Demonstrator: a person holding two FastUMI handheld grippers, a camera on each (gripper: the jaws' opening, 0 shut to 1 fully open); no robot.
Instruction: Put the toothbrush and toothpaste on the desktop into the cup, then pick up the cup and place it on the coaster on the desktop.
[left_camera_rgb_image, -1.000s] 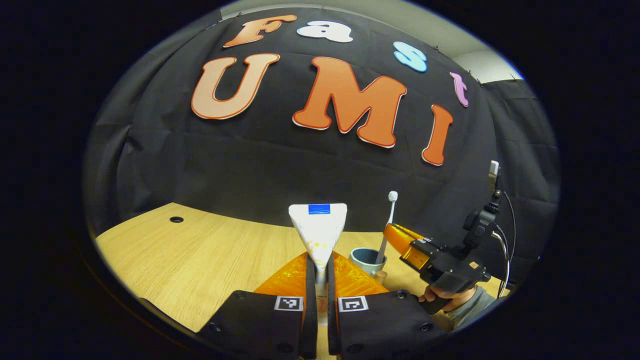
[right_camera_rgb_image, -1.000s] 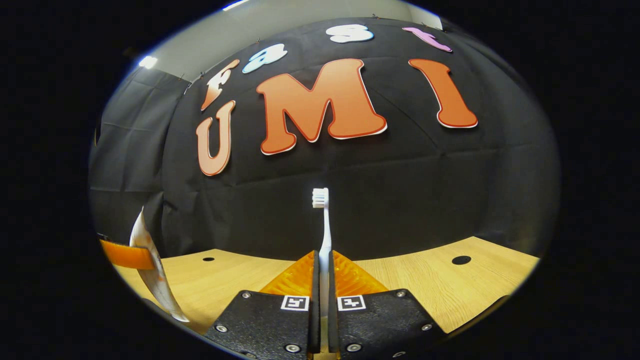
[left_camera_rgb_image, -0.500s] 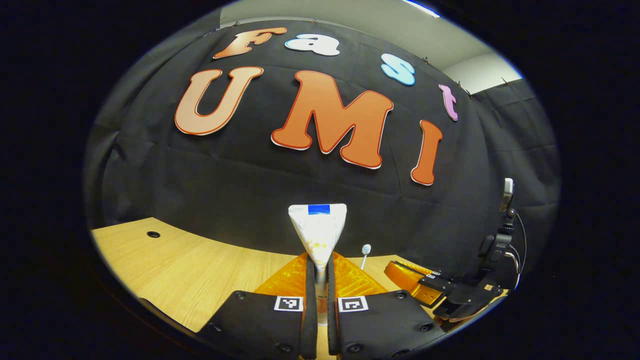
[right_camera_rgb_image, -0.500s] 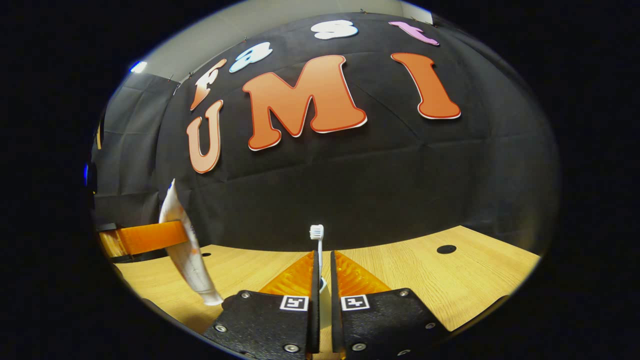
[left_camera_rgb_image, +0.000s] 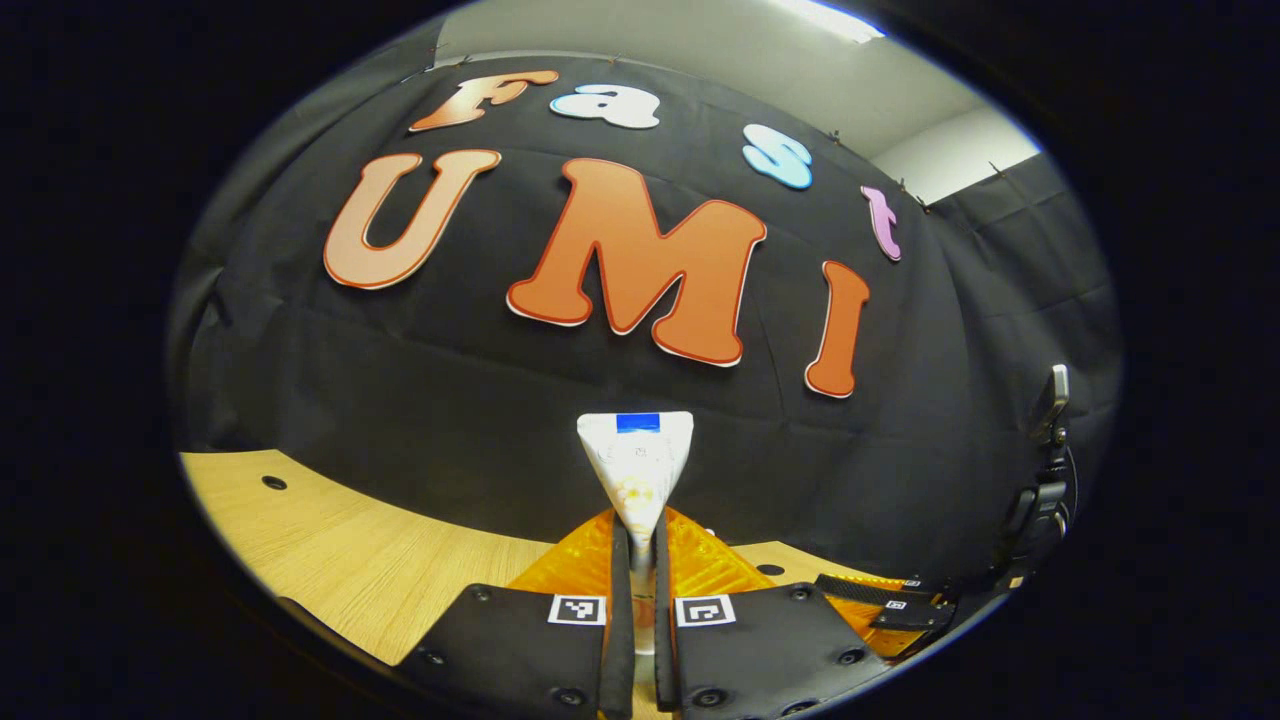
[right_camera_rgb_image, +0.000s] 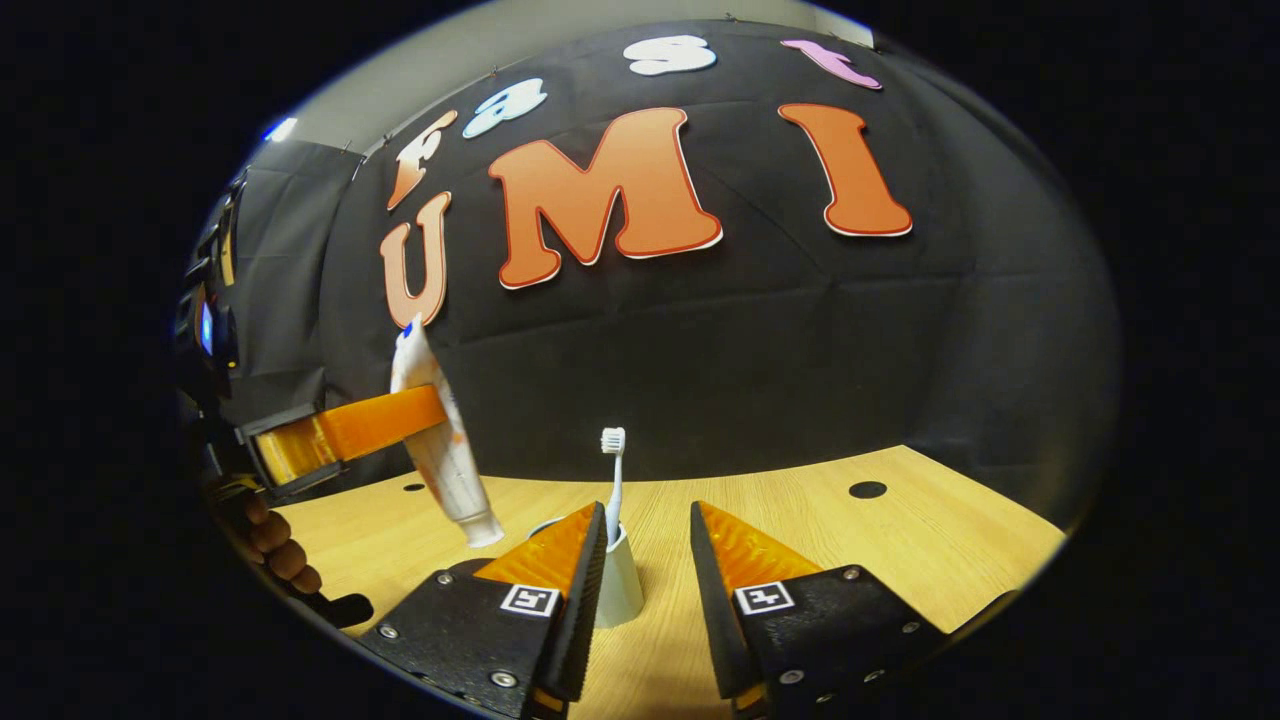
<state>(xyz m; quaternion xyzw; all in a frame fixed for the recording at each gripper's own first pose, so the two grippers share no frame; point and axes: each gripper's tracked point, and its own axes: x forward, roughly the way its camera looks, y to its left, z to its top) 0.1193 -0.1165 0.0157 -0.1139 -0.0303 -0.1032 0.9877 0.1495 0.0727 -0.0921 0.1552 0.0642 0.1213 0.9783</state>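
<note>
The left gripper (left_camera_rgb_image: 638, 600) has its fingers clamped on the soft, light toothpaste tube (right_camera_rgb_image: 440, 440), held cap-down just beside the cup (right_camera_rgb_image: 618, 580). The toothbrush (right_camera_rgb_image: 612, 480) stands inside it. The right gripper (right_camera_rgb_image: 645, 590) fingers are apart.

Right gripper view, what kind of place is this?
Probably a staged recording booth: a black cloth wall backs a light wooden desktop holding just a pale cup with a white toothbrush.

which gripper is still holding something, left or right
The left gripper: its fingers are shut on the toothpaste tube, held above the desktop. The right gripper is open, with the toothbrush standing free in the cup.
</note>
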